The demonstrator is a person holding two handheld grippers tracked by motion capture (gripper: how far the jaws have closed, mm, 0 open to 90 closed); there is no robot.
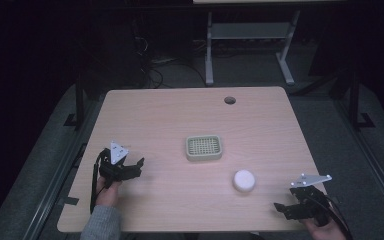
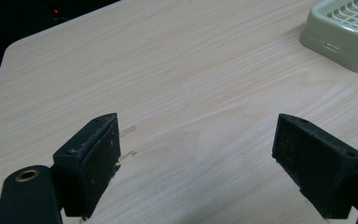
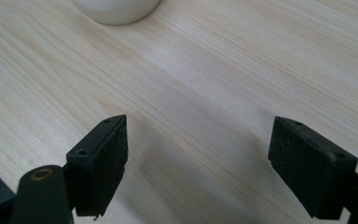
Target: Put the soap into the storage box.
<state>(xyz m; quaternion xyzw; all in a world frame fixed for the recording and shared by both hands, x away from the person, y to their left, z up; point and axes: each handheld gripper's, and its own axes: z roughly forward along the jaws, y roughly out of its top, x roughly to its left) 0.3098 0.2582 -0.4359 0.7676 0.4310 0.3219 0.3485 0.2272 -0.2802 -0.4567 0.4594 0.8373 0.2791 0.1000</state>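
Note:
A pale green tray with a grid top (image 1: 204, 148) lies near the middle of the light wooden table (image 1: 170, 120). To its front right stands a small white round object (image 1: 244, 180). My left gripper (image 1: 138, 167) rests low at the table's left, open and pointing right toward the tray. In the left gripper view the gripper (image 2: 196, 140) holds nothing, and the tray's corner (image 2: 349, 32) lies at the upper right. My right gripper (image 1: 280, 209) is open at the front right corner. In the right gripper view the gripper (image 3: 198, 140) is empty, with the white object (image 3: 116, 9) ahead.
A round cable hole (image 1: 229, 100) sits near the table's far edge. Beyond the table stand a grey desk frame (image 1: 250, 35) and floor cables (image 1: 155, 70) in a dark room. A hand and grey sleeve (image 1: 102, 220) come in at the bottom left.

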